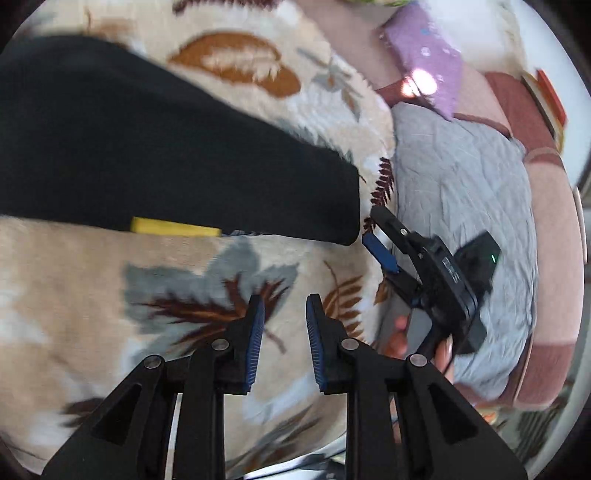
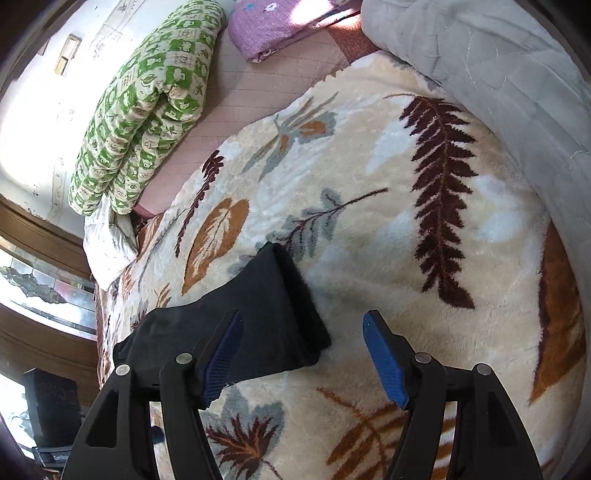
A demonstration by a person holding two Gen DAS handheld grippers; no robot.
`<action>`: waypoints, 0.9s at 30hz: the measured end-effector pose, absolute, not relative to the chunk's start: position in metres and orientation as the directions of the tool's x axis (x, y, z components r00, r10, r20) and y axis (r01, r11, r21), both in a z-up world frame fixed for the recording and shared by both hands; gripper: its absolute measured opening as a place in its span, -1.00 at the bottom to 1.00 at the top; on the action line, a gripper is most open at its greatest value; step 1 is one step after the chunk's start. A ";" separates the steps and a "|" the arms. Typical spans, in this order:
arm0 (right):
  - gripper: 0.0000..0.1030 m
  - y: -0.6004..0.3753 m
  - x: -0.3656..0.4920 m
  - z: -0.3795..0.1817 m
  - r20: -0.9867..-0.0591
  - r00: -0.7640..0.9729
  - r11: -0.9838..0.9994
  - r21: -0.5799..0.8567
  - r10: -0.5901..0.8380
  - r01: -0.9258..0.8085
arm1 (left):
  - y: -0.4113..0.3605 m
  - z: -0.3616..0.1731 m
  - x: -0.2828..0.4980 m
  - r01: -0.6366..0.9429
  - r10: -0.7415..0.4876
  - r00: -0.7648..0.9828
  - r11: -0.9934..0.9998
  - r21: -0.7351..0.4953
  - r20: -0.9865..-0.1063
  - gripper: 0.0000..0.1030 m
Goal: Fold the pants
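The black pants (image 1: 147, 147) lie folded into a long band on a leaf-patterned fleece blanket (image 1: 92, 295), with a yellow tag (image 1: 175, 227) at their near edge. My left gripper (image 1: 284, 302) hovers over bare blanket below the pants, its jaws narrowly apart with nothing between them. At the band's right end is my right gripper (image 1: 373, 232), held by a hand (image 1: 400, 332). In the right wrist view the right gripper (image 2: 303, 321) is wide open. The pants' end (image 2: 258, 317) lies under its left finger (image 2: 221, 354), and neither pad presses on the cloth.
A grey quilt (image 2: 498, 55) borders the blanket (image 2: 369, 184) on the right. A rolled green-patterned quilt (image 2: 147, 103) and a purple pillow (image 2: 273, 26) lie at the far side on a pink sheet (image 2: 240, 85). Dark wooden furniture (image 2: 44, 236) stands to the left.
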State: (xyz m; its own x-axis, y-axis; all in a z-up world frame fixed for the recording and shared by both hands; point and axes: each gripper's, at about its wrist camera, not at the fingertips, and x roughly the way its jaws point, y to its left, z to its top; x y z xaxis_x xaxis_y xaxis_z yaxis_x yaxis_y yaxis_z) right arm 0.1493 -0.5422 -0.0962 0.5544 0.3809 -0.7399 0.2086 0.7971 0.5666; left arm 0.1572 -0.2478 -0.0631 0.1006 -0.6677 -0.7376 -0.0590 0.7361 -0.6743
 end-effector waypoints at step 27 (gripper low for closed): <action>0.38 -0.553 0.192 -0.127 -0.637 0.553 0.691 0.708 0.538 0.144 | -0.264 -0.131 0.189 -0.449 -0.669 0.319 0.517 -0.729 -0.671 -0.61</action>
State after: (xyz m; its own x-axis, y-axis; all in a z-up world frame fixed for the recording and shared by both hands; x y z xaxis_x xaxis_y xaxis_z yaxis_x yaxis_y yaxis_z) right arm 0.1916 -0.5526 -0.1267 0.5525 0.5376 -0.6370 0.1436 0.6914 0.7081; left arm 0.1889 -0.2640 -0.1308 0.3192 -0.6689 -0.6713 -0.4486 0.5174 -0.7288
